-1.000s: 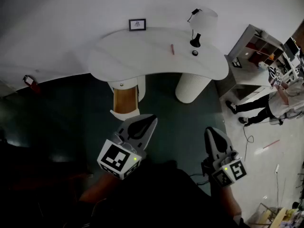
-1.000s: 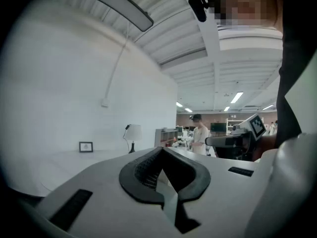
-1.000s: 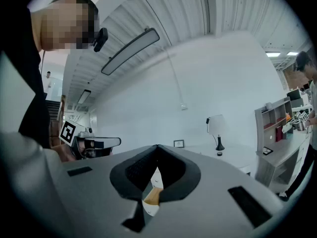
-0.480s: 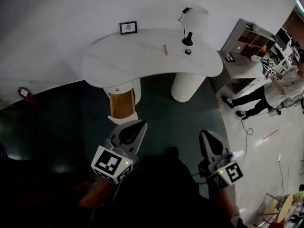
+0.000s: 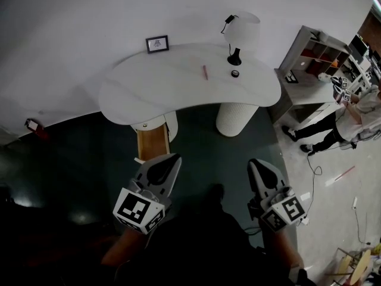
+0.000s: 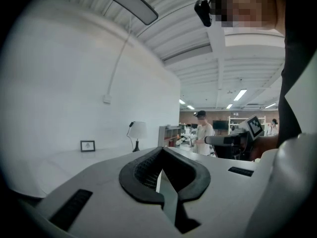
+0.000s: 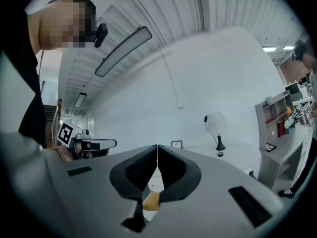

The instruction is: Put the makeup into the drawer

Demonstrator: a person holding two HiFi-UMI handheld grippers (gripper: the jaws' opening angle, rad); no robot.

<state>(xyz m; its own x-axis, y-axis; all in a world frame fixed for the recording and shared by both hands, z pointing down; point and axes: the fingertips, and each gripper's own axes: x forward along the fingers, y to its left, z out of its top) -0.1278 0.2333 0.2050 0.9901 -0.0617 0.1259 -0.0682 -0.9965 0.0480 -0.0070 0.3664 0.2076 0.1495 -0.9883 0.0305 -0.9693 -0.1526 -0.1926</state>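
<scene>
Left gripper (image 5: 165, 164) and right gripper (image 5: 261, 170): both clenched, both empty. The makeup, a slim pink stick (image 5: 204, 72), lies well ahead of them on the smooth white, kidney-shaped table (image 5: 137, 88), near a small dark round pot (image 5: 235, 73). The wood-lined drawer (image 5: 152, 143) stands open just ahead of the left gripper. Recommended: approach level, open the jaws early, and pinch the stick across its width.

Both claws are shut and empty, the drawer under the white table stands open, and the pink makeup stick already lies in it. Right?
One slip: the pink makeup stick lies on the white table, left of the lamp, not in the drawer, as the head view shows. The rest holds.
</scene>
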